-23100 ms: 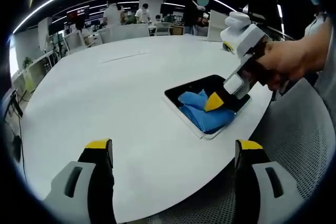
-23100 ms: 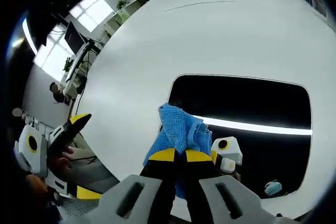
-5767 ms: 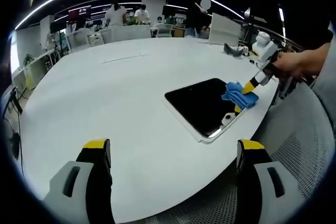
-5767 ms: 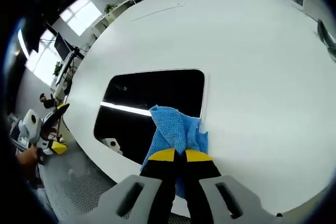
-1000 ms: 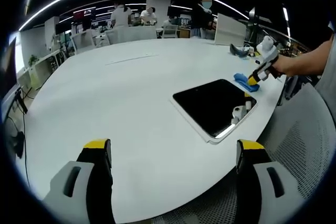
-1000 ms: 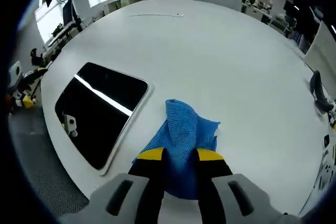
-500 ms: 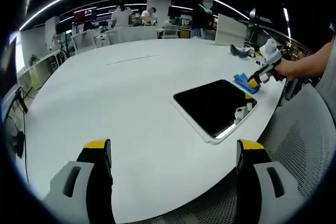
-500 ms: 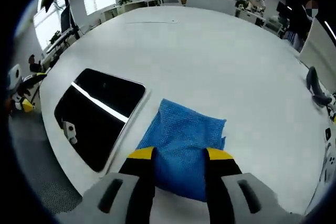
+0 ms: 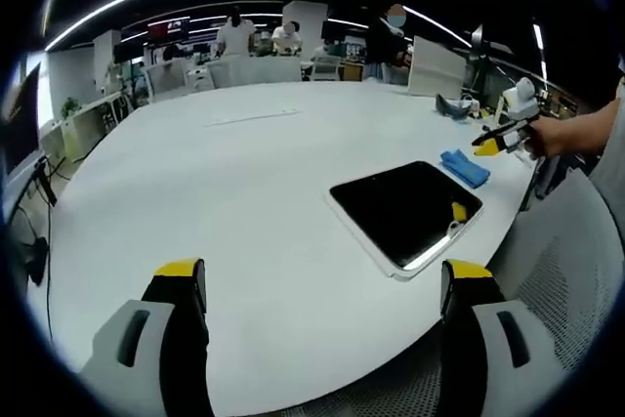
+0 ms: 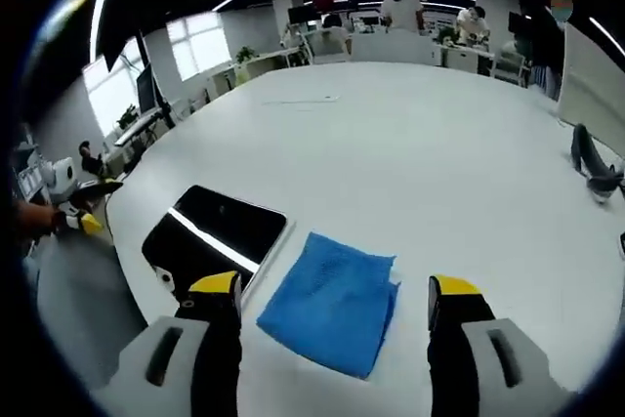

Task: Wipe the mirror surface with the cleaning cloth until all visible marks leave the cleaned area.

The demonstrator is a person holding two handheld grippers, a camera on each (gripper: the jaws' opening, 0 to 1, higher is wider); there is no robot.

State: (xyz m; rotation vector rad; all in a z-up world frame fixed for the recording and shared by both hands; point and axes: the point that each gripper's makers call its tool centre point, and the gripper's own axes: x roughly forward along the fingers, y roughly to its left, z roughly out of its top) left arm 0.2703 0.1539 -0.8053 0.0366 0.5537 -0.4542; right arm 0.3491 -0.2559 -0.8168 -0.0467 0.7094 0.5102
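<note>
Right gripper [image 10: 334, 292] gapes above cloth [image 10: 332, 301] lying beside mirror [image 10: 217, 234].

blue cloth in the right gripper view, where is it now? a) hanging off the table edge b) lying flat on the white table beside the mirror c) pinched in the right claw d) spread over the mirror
b: the blue cloth lies flat on the white table next to the mirror, and the right claw stands open above it, holding nothing.
</note>
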